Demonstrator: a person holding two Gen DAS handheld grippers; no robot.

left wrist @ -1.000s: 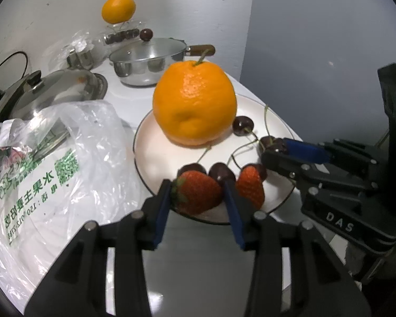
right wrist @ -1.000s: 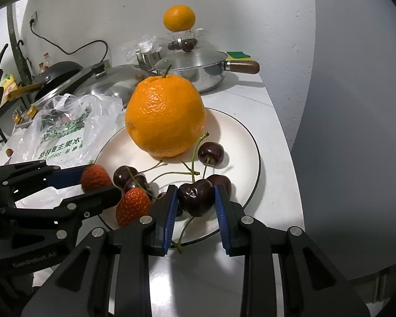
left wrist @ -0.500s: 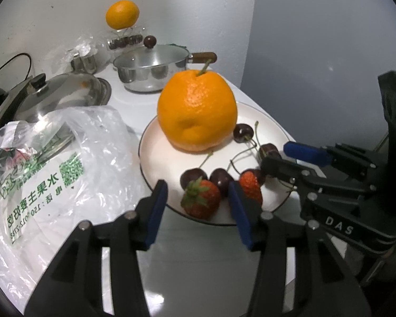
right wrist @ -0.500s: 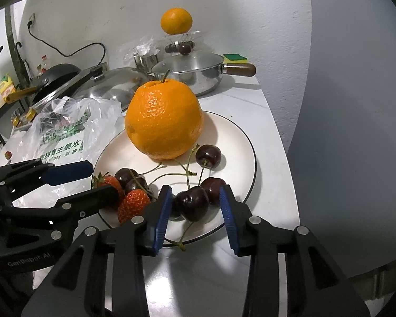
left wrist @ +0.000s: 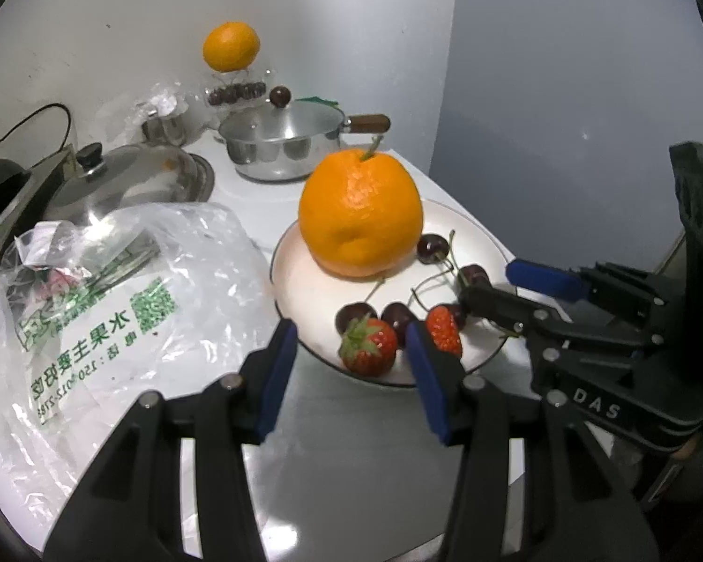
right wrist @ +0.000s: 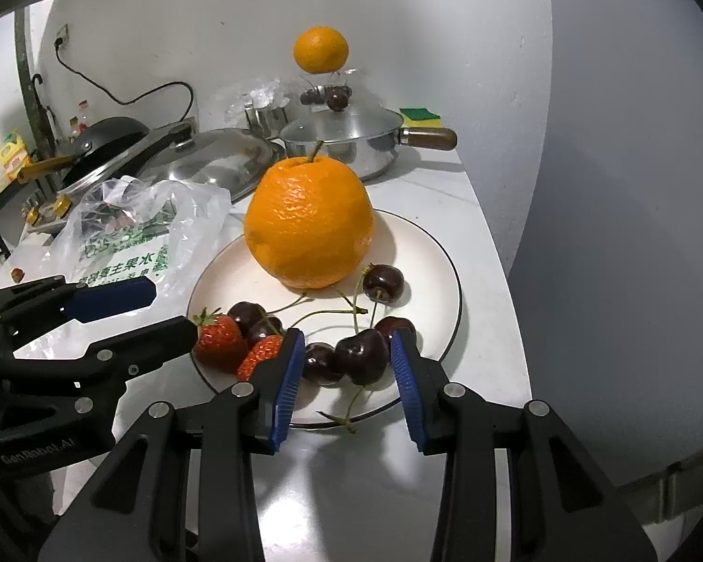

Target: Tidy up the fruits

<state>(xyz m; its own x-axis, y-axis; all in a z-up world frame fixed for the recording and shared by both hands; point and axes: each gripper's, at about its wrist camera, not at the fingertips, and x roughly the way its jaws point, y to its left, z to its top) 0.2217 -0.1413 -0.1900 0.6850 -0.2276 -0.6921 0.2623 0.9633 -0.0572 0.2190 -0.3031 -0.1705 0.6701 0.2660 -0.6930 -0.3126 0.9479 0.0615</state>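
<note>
A white plate (left wrist: 304,290) holds a big orange (left wrist: 361,215), two strawberries and several dark cherries. My left gripper (left wrist: 351,332) is open at the plate's near rim, with a strawberry (left wrist: 369,351) lying just beyond its tips, untouched. The second strawberry (left wrist: 443,328) lies to the right of it. My right gripper (right wrist: 347,342) is open over the plate's front edge, and a cherry (right wrist: 362,356) with a stem sits loose between its blue pads. In the right wrist view the left gripper (right wrist: 171,309) points at the strawberry (right wrist: 218,339) from the left.
A crinkled plastic bag (left wrist: 117,290) with green print lies left of the plate. Behind stand a steel saucepan (left wrist: 286,140), a pan lid (left wrist: 131,182), a black frying pan (right wrist: 112,131) and a second orange (left wrist: 231,46) on a glass stand. The counter ends just right of the plate (right wrist: 426,271).
Both grippers let go: the left released the strawberry and the right released the cherry, both fruits now lying on the plate. The left gripper drew back and up a little.
</note>
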